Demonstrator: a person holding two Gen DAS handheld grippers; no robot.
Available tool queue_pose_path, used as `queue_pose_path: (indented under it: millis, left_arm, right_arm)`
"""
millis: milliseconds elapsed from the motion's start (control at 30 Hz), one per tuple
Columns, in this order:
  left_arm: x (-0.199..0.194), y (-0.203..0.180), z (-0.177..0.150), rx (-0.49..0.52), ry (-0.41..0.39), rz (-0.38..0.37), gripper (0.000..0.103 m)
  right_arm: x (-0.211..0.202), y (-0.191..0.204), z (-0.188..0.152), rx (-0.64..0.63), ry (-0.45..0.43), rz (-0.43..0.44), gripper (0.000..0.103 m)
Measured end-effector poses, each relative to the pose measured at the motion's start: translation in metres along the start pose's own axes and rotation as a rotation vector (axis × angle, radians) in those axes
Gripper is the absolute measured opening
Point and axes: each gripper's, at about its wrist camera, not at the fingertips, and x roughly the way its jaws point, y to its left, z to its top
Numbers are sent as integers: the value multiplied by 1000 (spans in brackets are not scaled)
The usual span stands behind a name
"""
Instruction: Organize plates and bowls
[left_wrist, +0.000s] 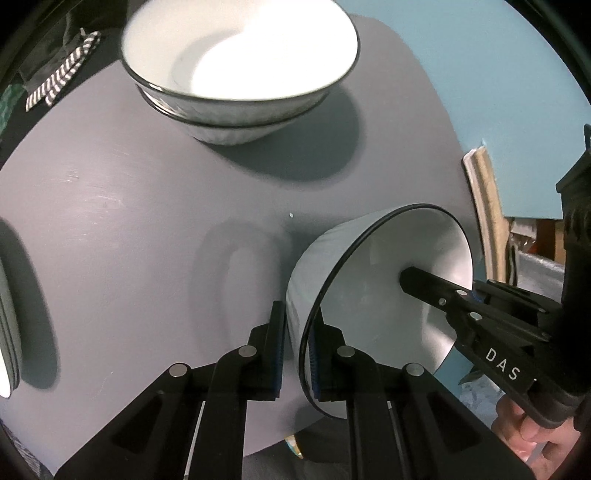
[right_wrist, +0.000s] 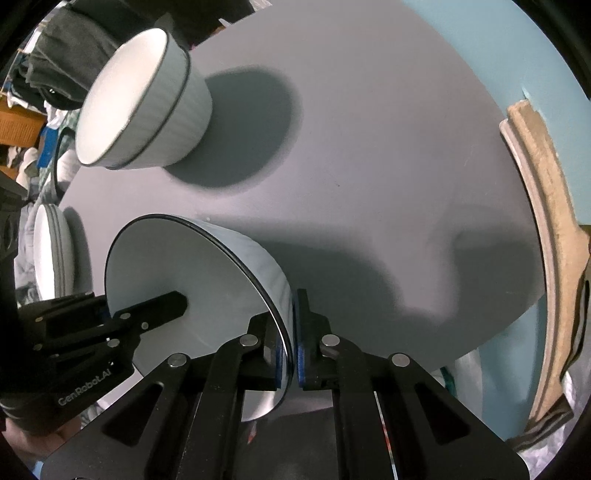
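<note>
A white bowl with a dark rim (left_wrist: 373, 291) (right_wrist: 192, 273) is held between both grippers above the grey round table (left_wrist: 129, 221) (right_wrist: 369, 166). My left gripper (left_wrist: 297, 354) is shut on its rim, one finger inside, one outside. My right gripper (right_wrist: 290, 350) is shut on the opposite rim in the same way; it also shows in the left wrist view (left_wrist: 461, 306). The left gripper shows in the right wrist view (right_wrist: 122, 325). A stack of two like bowls (left_wrist: 240, 66) (right_wrist: 140, 103) stands at the far side of the table.
A stack of white plates (left_wrist: 7, 325) (right_wrist: 51, 254) sits at the table's left edge. A light blue wall (left_wrist: 498, 92) and a wooden moulding (right_wrist: 543, 240) lie beyond the table on the right. Clothes (right_wrist: 66, 48) are piled at the far left.
</note>
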Motion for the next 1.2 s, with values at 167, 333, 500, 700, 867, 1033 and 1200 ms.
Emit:
queue_pose_path:
  millis: [167, 333, 500, 700, 867, 1033, 1200]
  left_arm:
    - [-26, 7, 0, -7, -34, -10, 11]
    - [-52, 12, 7, -6, -77, -5, 11]
    - [-74, 12, 18, -8, -117, 7, 11]
    - [-92, 17, 36, -14, -163, 25, 11]
    - [-102, 28, 55, -41, -184, 25, 11]
    - [-99, 36, 74, -58, -186, 49, 11]
    - [-92, 43, 88, -71, -174, 70, 11]
  right_arm:
    - [-17, 10, 8, -17, -18, 6, 5]
    - [-35, 23, 21, -47, -43, 10, 5]
    - [-45, 39, 30, -76, -74, 8, 5]
    - [-52, 58, 53, -114, -96, 9, 6]
    - [-56, 68, 71, -142, -103, 14, 6]
    - [-50, 77, 94, -148, -88, 18, 6]
    - [-44, 81, 111, -160, -66, 6, 6]
